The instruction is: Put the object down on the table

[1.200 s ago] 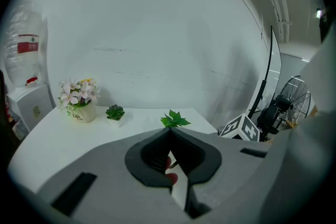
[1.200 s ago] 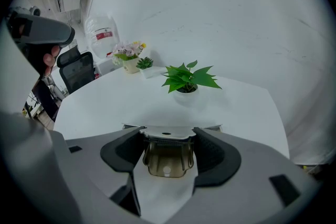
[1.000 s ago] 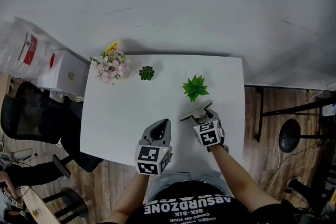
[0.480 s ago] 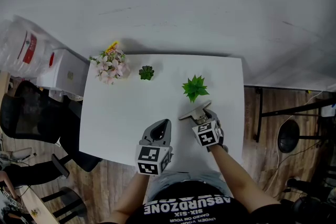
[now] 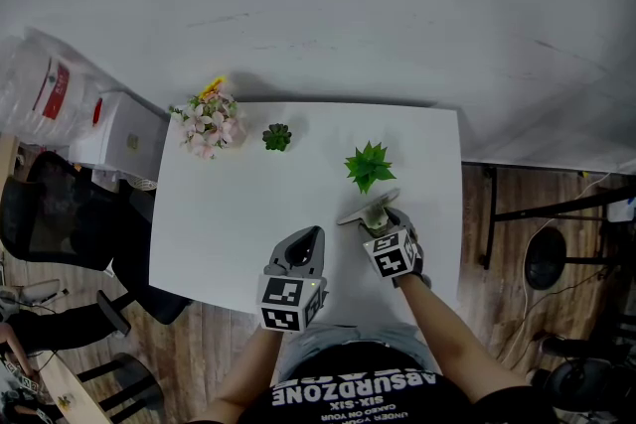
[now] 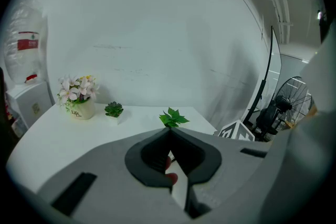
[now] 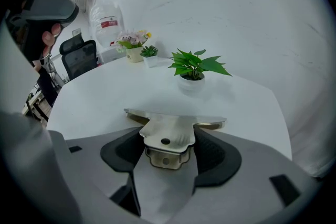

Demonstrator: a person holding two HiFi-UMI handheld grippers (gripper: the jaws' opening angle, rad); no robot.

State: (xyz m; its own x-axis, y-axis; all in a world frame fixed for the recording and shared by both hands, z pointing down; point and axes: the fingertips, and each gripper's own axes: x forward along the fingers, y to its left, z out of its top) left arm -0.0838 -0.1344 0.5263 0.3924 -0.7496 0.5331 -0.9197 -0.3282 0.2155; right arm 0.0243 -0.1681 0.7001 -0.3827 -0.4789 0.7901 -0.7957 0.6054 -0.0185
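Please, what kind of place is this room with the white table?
Probably an office or a small workroom: a black office chair stands beside the white table, a large water bottle sits on a white dispenser, and a floor fan stands nearby.

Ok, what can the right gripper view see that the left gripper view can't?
Only the right gripper view shows the metal bracket clamped in the right tool. Only the left gripper view shows a fan and the left tool, with its jaws together and nothing between them. Both show the white table, the leafy green plant, the small succulent and the pot of flowers.
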